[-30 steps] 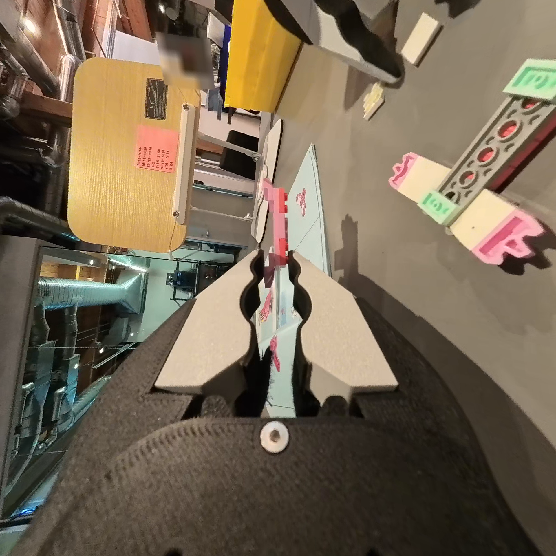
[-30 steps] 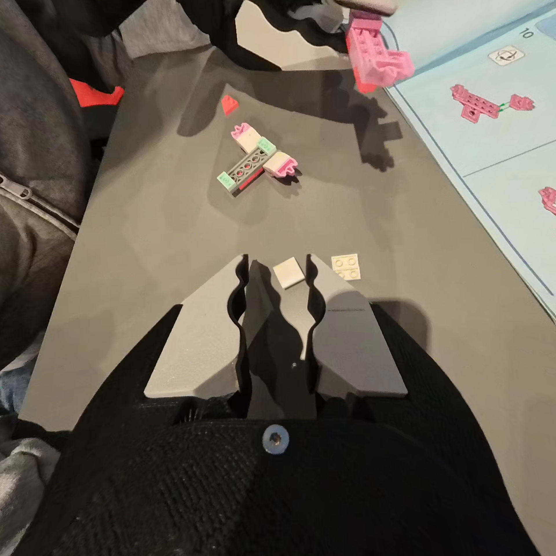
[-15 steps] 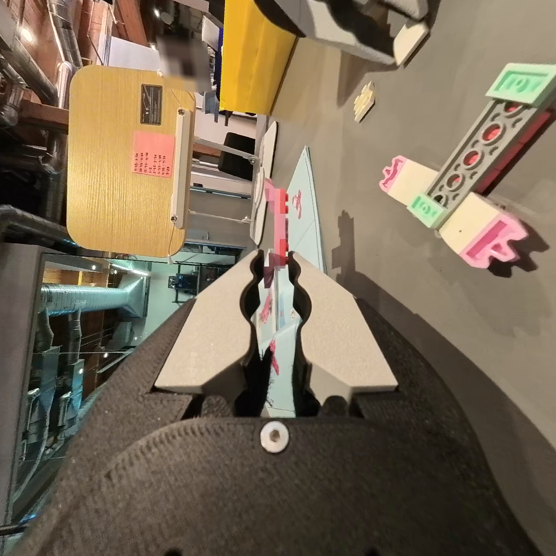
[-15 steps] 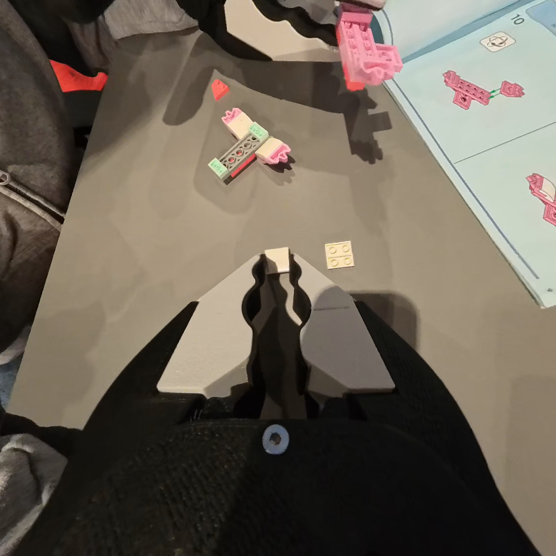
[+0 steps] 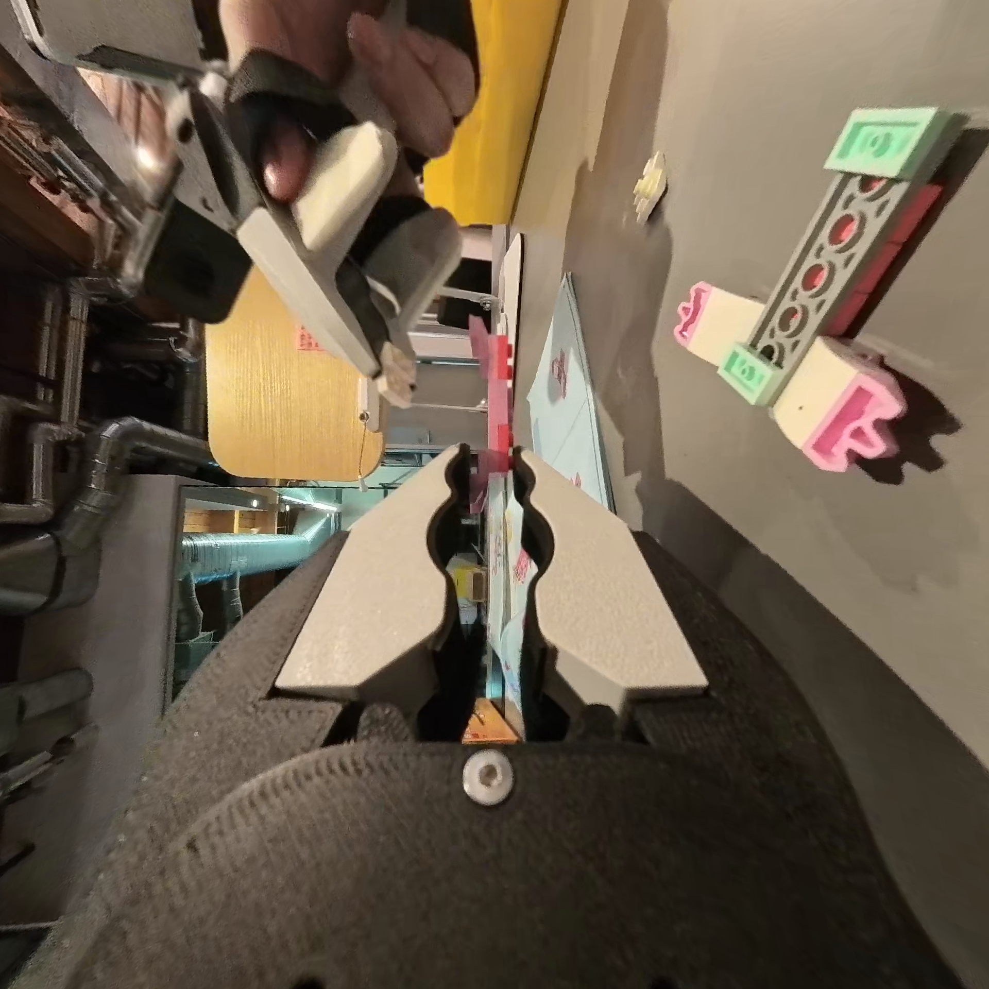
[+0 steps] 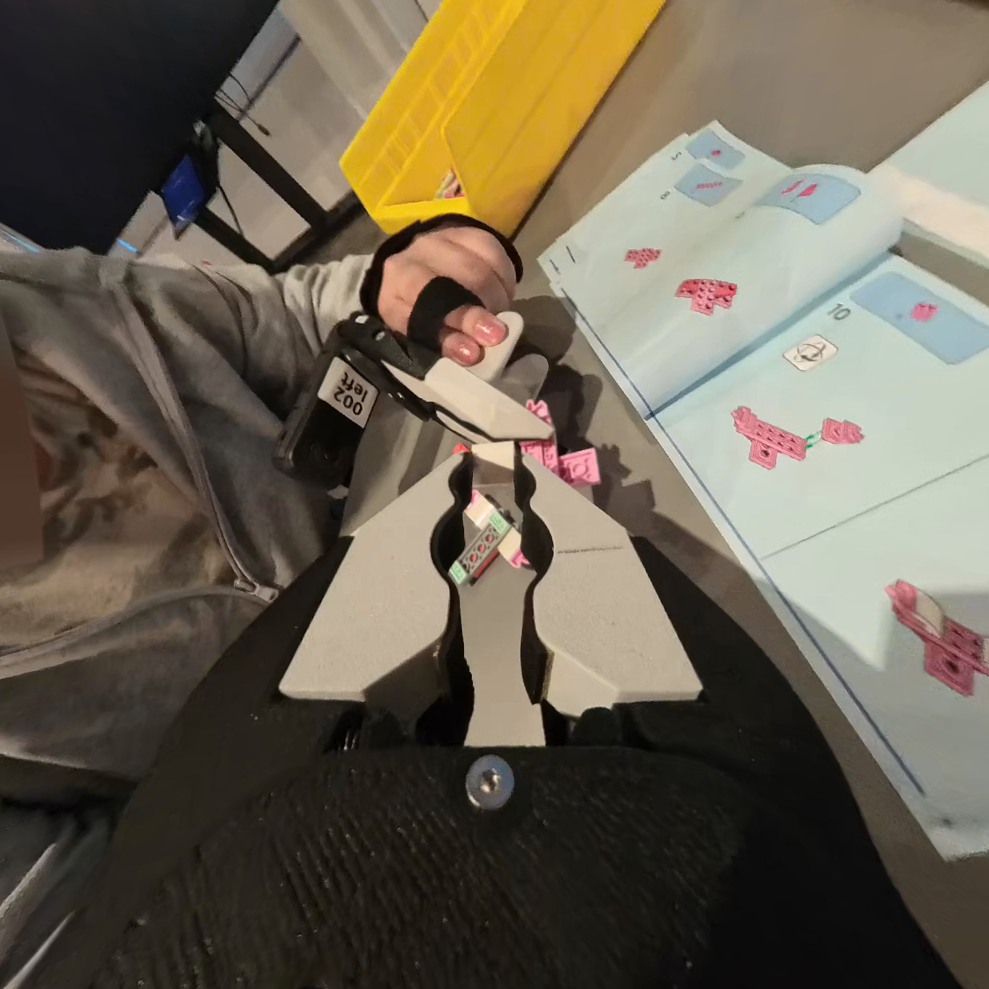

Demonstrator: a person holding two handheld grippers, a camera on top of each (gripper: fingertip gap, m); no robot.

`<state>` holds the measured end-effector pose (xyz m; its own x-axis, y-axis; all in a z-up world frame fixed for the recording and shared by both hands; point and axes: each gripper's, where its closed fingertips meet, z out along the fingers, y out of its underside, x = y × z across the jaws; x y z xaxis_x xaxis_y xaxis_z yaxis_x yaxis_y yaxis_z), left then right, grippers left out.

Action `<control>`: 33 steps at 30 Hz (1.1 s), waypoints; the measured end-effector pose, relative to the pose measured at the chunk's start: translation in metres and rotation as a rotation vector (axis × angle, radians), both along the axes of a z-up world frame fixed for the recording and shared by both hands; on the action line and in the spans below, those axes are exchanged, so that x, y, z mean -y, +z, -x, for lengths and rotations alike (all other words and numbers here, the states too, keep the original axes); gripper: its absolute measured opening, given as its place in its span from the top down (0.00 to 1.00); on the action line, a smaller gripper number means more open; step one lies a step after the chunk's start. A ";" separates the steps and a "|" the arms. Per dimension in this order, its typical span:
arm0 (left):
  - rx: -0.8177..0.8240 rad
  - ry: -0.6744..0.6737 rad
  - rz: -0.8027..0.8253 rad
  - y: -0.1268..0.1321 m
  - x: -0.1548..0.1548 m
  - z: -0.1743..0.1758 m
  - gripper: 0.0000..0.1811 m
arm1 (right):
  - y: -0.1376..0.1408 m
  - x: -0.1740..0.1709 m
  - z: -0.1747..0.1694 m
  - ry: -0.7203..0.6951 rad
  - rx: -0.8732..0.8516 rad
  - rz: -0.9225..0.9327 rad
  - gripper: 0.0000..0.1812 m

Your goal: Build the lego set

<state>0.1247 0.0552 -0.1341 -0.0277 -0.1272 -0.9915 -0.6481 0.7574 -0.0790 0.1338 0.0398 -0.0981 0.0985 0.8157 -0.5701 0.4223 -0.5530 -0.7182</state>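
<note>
Pink sub-assembly (image 5: 495,412) (pink plates with red bricks on one side) is pinched at the tips of the left gripper (image 5: 491,464), held edge-on up off the table; the jaws are nearly closed on it. Right gripper (image 6: 493,454) is closed on a small white tile (image 6: 495,455), clamped at the very tips and carried right next to the pink piece. My read is the tile goes on the pink part next, not seated yet. A second sub-build (image 5: 792,332) (grey holed beam, mint plates at both ends, white-and-pink end blocks) lies finished-looking on the grey table (image 5: 803,615), well apart from both grippers, and a cream 2x2 plate (image 5: 650,184) is loose beyond it. So mid-build: two chunks exist, not joined, at least two loose parts unplaced. The instruction booklet (image 6: 803,428) is open beside the work area, with the yellow parts bin (image 6: 481,107) behind. View differences: the left wrist view shows the pink piece's thin profile and the right gripper (image 5: 393,374) with the tile from the side, but hardly any booklet content. The right wrist view shows the left gripper (image 6: 535,428) from above with the person's hand (image 6: 449,289) on it and the booklet pages, and the beam build (image 6: 484,548) only through the gap between its own fingers.
</note>
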 end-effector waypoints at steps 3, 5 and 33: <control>-0.007 0.003 -0.002 -0.002 -0.001 -0.001 0.92 | -0.008 0.004 0.001 0.024 0.008 0.045 0.93; -0.012 0.002 -0.005 -0.003 0.000 -0.002 0.92 | -0.011 0.000 -0.002 0.002 0.020 0.046 0.93; 0.034 0.055 -0.018 0.006 -0.008 0.002 0.91 | -0.022 -0.013 0.006 -0.030 0.201 -0.289 0.93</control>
